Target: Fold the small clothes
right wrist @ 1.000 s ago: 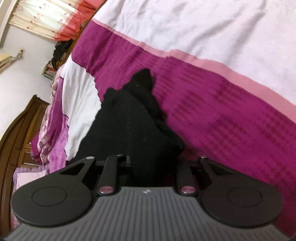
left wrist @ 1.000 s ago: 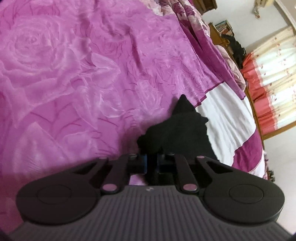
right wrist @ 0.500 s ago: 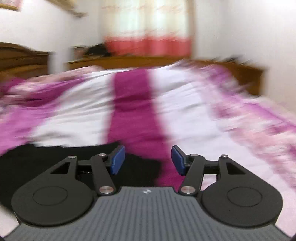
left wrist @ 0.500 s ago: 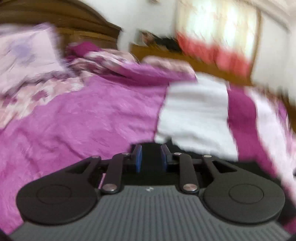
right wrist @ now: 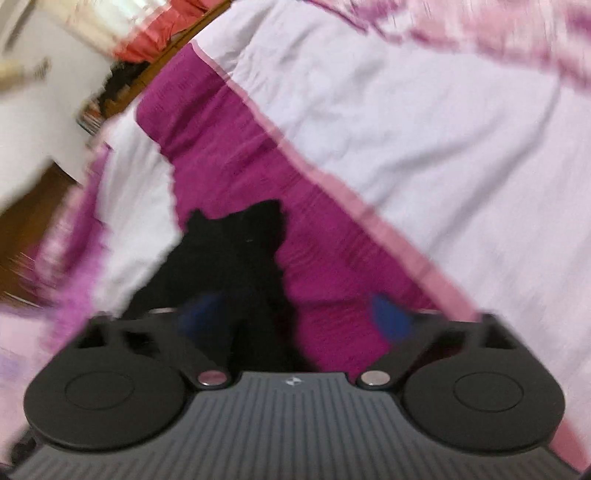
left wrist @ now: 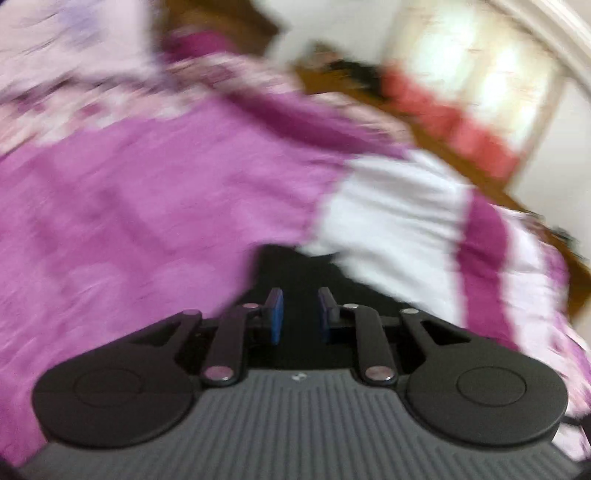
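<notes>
A small black garment (left wrist: 295, 269) lies on the bed where the purple cover meets a white and magenta striped blanket. My left gripper (left wrist: 300, 314) hovers just over its near edge. The blue pads (left wrist: 275, 315) stand a narrow gap apart and are closing, with no cloth pinched between them. In the right wrist view the same black garment (right wrist: 236, 251) runs from the middle down under my right gripper (right wrist: 295, 317). Its jaws are opening wide, and the cloth lies below and between the blurred blue pads (right wrist: 391, 321), untouched by either. Both views are motion-blurred.
The purple floral bed cover (left wrist: 147, 221) fills the left; the striped blanket (right wrist: 406, 129) fills the right. A wooden headboard (left wrist: 221, 22) and a red-and-cream curtain (left wrist: 480, 92) stand beyond the bed. Brown wooden furniture (right wrist: 26, 229) sits off the bed's far side.
Both grippers, shut on the black garment a second ago, have let it go. The left rose and rolled, its pads now slightly apart. The right's jaws spread wide and its view swung.
</notes>
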`<state>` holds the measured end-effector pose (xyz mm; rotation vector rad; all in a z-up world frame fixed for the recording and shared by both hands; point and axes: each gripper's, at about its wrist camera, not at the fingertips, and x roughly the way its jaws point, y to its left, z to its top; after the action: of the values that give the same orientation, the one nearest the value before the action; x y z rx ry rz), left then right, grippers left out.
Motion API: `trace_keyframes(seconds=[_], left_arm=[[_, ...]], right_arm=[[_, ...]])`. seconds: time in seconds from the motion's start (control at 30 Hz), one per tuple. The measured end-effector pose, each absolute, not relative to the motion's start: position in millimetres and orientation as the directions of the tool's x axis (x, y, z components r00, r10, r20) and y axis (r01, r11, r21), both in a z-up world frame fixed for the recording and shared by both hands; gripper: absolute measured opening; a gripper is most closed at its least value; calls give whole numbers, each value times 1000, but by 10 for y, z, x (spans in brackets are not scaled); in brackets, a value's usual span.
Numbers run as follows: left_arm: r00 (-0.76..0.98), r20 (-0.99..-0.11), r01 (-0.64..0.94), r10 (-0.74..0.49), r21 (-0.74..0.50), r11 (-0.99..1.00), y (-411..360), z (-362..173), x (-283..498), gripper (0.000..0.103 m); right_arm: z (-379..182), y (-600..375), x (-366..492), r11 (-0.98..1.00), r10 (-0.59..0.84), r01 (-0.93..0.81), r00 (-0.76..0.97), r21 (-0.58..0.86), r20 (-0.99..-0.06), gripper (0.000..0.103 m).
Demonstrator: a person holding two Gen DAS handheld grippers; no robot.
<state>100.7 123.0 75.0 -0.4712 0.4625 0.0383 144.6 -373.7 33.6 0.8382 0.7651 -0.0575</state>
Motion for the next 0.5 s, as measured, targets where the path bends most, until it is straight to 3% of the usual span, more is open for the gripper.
trace_keyframes(seconds=[0.03, 0.07, 0.1, 0.17, 0.3, 0.4, 0.5], left_arm=[[896, -419, -57, -146, -436, 898, 1093, 814, 1012, 23], [885, -401, 29, -236, -460, 888, 961, 836, 1014, 29], [864, -381, 117, -329, -484, 867, 814, 824, 1015, 53], [809, -364, 274, -462, -461, 844, 429, 754, 936, 87], [757, -438, 447, -485, -195, 873, -350, 565, 744, 84], [779, -445, 512, -442, 44, 858, -774, 450, 605, 84], [782, -394, 593, -483, 229, 772, -1087, 379, 487, 84]], right_arm=[[291, -3781, 1416, 638, 283, 335, 735, 693, -616, 103], [290, -3799, 1399, 615, 311, 335, 729, 714, -610, 103], [260, -3802, 1409, 604, 338, 323, 724, 729, -601, 103], [196, -3763, 1507, 585, 362, 319, 720, 746, -592, 103], [80, -3858, 1941, 541, 474, 265, 688, 798, -550, 103], [125, -4022, 2421, 579, 639, 163, 518, 799, -568, 103], [-69, -4311, 2550, 397, 741, 146, 531, 906, -411, 103]])
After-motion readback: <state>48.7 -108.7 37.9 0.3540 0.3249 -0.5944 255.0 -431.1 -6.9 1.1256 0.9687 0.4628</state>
